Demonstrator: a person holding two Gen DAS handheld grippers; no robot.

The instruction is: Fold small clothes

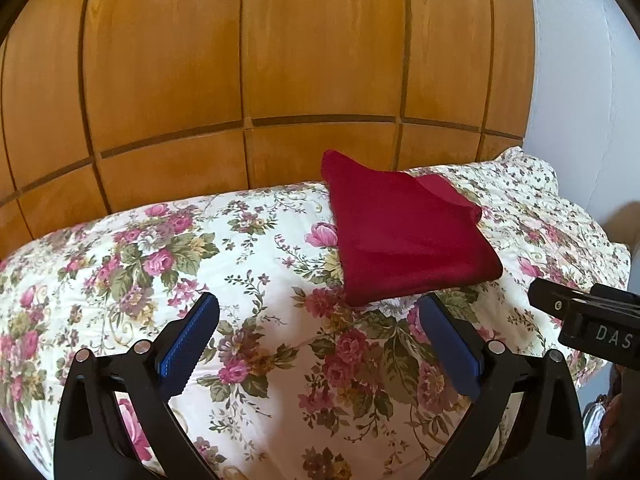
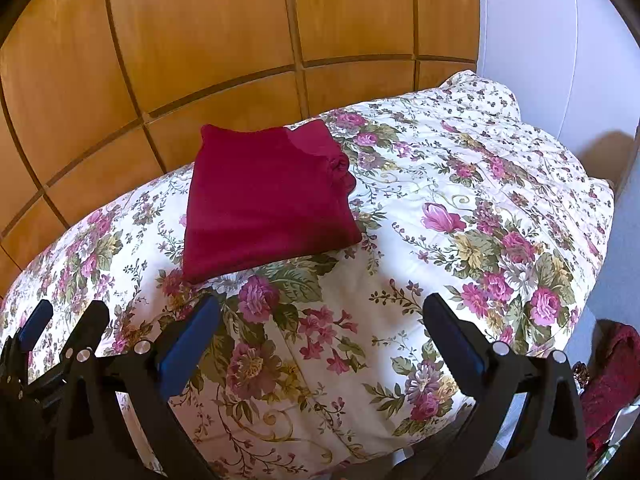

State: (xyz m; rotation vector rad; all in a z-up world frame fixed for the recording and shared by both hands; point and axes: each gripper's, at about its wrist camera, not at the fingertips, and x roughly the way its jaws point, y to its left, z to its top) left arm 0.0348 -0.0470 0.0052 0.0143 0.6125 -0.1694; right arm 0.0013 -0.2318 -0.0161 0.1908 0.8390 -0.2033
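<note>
The red garment (image 1: 408, 232) lies folded into a compact, roughly square stack on the floral bedspread (image 1: 248, 320), toward the far edge of the bed and close to the wooden panelled wall (image 1: 240, 60) behind it. Its upper layer shows a diagonal crease, and a smaller flap is visible at the far right corner. In the right wrist view the same garment (image 2: 264, 200) sits left of centre, with bunched fabric edges along its right side.

The left gripper (image 1: 318, 344) has its blue-padded fingers (image 1: 188, 344) spread wide apart and holds nothing; bare bedspread shows between them. It is on the near side of the garment, and its right finger tip appears just beside the garment's near edge, though contact cannot be confirmed.

The right gripper (image 2: 320, 340) likewise has its fingers (image 2: 188, 348) spread wide and empty, over the bedspread (image 2: 460, 200) to the near right of the garment and apart from it. Part of the left gripper shows at the lower left edge of the right wrist view, and part of the right gripper, lettered "DAS", at the right edge of the left wrist view.

A white wall (image 2: 540, 40) stands to the far right. A dark red textile item (image 2: 612, 380) shows at the lower right, off the bed; what it is cannot be told.
</note>
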